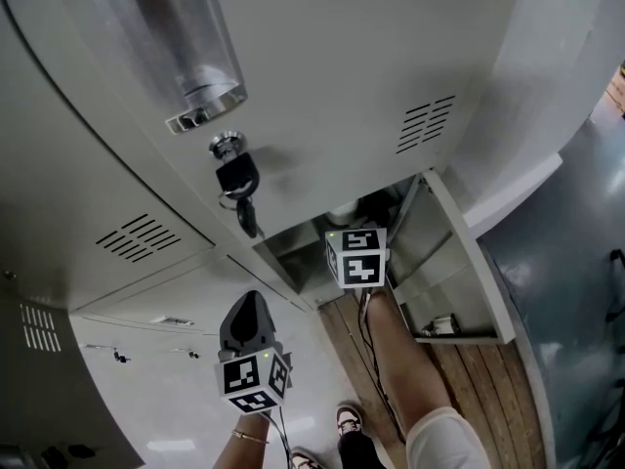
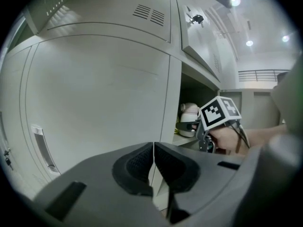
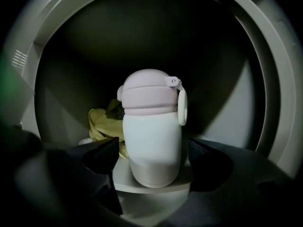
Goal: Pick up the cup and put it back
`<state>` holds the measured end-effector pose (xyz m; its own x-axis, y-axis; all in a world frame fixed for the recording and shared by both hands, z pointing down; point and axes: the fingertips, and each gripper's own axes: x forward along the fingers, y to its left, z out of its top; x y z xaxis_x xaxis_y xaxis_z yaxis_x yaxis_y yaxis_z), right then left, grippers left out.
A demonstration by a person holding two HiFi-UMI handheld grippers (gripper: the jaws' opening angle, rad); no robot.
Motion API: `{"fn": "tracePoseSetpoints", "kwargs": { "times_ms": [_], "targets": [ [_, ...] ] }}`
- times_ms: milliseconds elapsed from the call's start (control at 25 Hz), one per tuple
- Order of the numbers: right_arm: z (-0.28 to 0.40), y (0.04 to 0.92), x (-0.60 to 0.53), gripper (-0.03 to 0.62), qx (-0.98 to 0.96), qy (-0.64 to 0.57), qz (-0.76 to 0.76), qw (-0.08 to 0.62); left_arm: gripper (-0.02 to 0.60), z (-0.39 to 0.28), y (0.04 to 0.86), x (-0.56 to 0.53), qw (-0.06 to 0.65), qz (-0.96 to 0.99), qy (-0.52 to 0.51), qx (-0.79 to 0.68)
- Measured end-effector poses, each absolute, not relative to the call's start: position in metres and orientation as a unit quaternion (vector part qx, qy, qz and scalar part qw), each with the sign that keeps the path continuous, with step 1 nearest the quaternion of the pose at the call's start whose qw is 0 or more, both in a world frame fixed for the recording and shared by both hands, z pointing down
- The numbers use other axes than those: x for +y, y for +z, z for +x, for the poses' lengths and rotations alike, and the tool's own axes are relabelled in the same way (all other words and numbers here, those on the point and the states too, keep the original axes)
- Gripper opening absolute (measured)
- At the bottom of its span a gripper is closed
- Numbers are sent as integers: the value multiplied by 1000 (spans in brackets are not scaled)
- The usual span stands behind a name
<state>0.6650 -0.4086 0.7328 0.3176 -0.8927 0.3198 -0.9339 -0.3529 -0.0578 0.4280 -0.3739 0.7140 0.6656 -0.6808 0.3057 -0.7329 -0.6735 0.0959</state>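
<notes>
Evidently the cup (image 3: 151,126) stood on the locker shelf (image 3: 156,184), ungripped between the right claw (image 3: 152,150) spread wide; left claw (image 2: 154,162) pressed together, empty. Lift and return judged outstanding

The head view is evenly bright and sharp, with a soft shadow below the key (image 1: 237,179). The left gripper view is bright; ceiling lamps (image 2: 249,43) flare at far right, straight lines bow and the corners go black. The right gripper view is dim: the cup (image 3: 152,136) is front-lit against a dark locker interior (image 3: 142,32), and the near foreground is blurred.
</notes>
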Motion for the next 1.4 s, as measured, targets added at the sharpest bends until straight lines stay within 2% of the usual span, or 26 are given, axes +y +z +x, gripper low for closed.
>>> {"fn": "tracePoseSetpoints", "kwargs": {
  "times_ms": [880,1000,1240,1400],
  "targets": [
    [681,739,-433,442,-561,151,809,91,11,413,724,-379,99,899,138,-405],
    [681,739,-432,429,-560,149,810,94,11,413,726,-379,99,898,140,-404],
    [673,733,-434,356,-564,141,807,102,11,414,727,-377,99,899,144,-402],
    [673,734,-434,353,-563,144,807,104,11,412,727,-377,97,899,147,-402]
  ]
}}
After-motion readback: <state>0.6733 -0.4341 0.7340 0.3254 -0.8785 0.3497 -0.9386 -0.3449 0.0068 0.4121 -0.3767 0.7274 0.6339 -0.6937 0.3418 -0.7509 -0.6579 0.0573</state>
